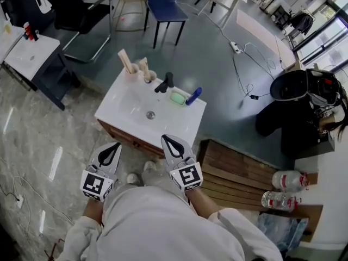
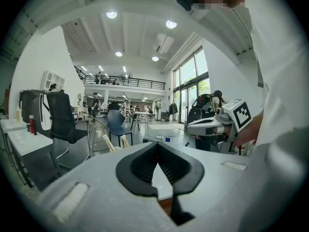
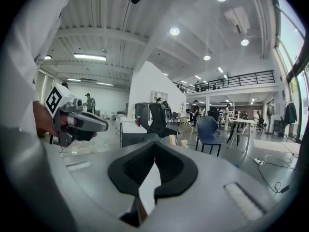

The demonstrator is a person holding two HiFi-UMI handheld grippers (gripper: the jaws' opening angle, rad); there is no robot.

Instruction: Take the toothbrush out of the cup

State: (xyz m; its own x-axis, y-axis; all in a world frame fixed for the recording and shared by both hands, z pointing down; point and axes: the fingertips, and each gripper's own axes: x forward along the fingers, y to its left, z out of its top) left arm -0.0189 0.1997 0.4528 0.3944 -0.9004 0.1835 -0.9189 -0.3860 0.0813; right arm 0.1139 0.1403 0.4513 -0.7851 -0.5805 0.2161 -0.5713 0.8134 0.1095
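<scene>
Left hand-held gripper (image 1: 111,151) and right hand-held gripper (image 1: 171,144): both closed, nothing between the jaws. Held side by side at the near edge of the white table (image 1: 117,113), probably as a ready position before reaching. Toothbrush (image 1: 125,60): standing a little tilted in the cup (image 1: 132,73) at the far left corner, well apart from both grippers. Just beside it, a second cup (image 1: 148,76) with something pale inside, hard to identify. In between, only the sink (image 1: 150,115), so likely an easy path. Probably needed next: opening one hand-held gripper, then going forward over the sink.
</scene>
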